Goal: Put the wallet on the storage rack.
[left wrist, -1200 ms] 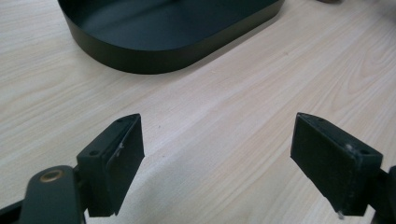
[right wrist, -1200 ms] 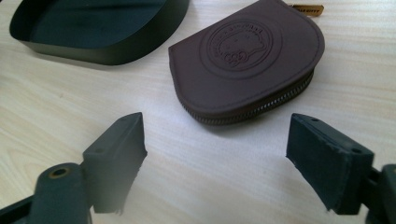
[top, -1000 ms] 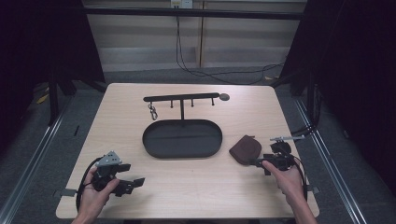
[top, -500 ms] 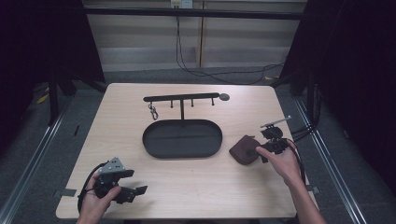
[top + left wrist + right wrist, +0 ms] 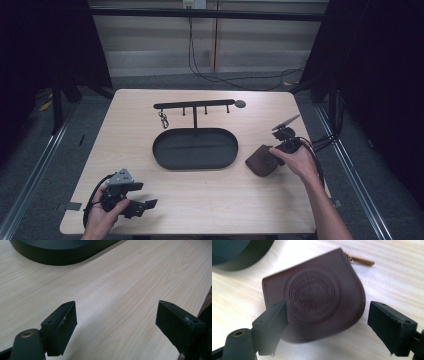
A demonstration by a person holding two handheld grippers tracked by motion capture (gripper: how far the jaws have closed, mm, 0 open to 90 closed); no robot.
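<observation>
Right hand-held gripper (image 5: 325,327) jaws apart over brown pouch (image 5: 317,295), black oval tray (image 5: 195,148) at nine o'clock, left hand-held gripper (image 5: 116,327) spread over bare desk (image 5: 125,285).

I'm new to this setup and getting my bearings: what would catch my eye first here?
The brown leather pouch, stamped with a round emblem, lies right of the black oval tray, with the right gripper open around it. Behind the tray stands a black hook rack with a key ring hanging. The left gripper is open at the near-left edge.
</observation>
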